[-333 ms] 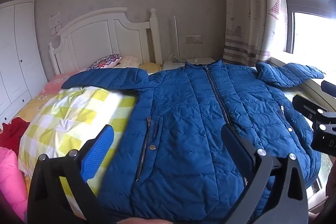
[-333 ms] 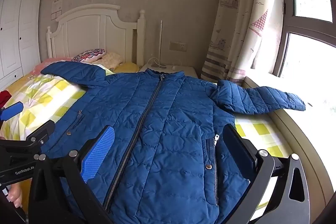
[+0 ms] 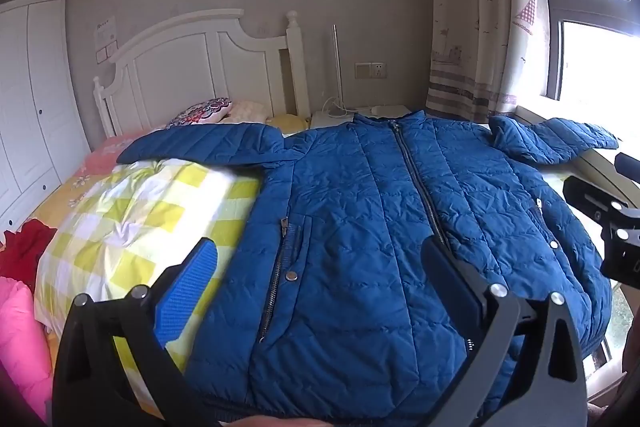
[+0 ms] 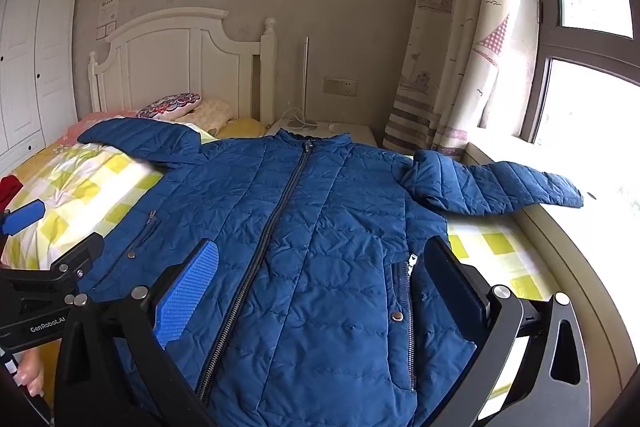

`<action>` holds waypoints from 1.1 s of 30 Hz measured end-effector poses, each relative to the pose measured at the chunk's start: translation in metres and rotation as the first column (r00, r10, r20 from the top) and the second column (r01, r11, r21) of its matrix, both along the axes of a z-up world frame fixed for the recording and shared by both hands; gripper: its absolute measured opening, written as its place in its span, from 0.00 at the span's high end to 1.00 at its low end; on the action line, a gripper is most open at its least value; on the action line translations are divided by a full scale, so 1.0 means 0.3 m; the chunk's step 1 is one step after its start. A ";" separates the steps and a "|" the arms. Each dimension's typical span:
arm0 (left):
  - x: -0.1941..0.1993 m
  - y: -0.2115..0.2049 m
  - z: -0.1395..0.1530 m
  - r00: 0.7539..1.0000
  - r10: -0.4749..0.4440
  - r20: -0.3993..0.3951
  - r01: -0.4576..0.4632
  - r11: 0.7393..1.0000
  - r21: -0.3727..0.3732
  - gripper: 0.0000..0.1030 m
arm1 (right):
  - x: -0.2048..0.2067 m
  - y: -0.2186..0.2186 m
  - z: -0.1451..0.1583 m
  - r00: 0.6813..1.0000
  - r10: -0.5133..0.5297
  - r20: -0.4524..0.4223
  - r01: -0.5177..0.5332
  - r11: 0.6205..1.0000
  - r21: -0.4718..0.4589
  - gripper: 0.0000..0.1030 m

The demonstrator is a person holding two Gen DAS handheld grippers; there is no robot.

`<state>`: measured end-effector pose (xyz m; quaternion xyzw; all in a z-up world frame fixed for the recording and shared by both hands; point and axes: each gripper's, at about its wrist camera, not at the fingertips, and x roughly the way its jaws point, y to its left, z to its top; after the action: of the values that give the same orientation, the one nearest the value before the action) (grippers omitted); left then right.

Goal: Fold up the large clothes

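Leftmost, in the lower left of the left wrist view, pink bedding (image 3: 16, 331) and a red cloth (image 3: 28, 247) lie at the bed's edge, apart from the work. Next to them the yellow-checked quilt (image 3: 132, 223) gives a broad, soft surface, which is likely why the garment is laid out on it. Across the middle of both views lies the blue quilted jacket (image 3: 380, 227), front up and zipped closed, collar toward the white headboard (image 3: 192, 67) at upper centre, so the front is flat and ready for a first fold. One sleeve (image 3: 200, 143) stretches toward the left of the frame. The other sleeve (image 4: 492, 187) reaches right onto the window ledge (image 4: 560, 247) in the right wrist view.

Low in each frame, the left gripper (image 3: 320, 283) and the right gripper (image 4: 324, 283) hover over the hem side, jaws spread wide with nothing between them. Neither touches the fabric as far as I can tell. Folding appears not yet begun; I judge the sleeves come first.
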<state>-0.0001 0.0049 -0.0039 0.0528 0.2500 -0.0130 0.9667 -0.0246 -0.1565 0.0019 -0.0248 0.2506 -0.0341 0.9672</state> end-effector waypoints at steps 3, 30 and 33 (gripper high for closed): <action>-0.003 0.006 -0.005 1.000 -0.001 -0.001 0.001 1.000 -0.003 0.02 | 0.005 -0.006 0.005 1.000 0.002 -0.003 -0.002 1.000 0.004 0.04; -0.033 -0.022 -0.059 1.000 0.007 -0.008 -0.007 1.000 -0.002 0.02 | 0.022 -0.011 -0.021 1.000 0.007 -0.022 -0.006 1.000 0.024 0.04; -0.035 -0.027 -0.070 1.000 0.008 -0.011 -0.008 1.000 -0.002 0.02 | 0.023 -0.012 -0.023 1.000 0.007 -0.024 -0.007 1.000 0.030 0.04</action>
<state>-0.0105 -0.0033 -0.0249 0.0507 0.2555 -0.0099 0.9654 -0.0178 -0.1602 -0.0049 -0.0118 0.2624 -0.0267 0.9645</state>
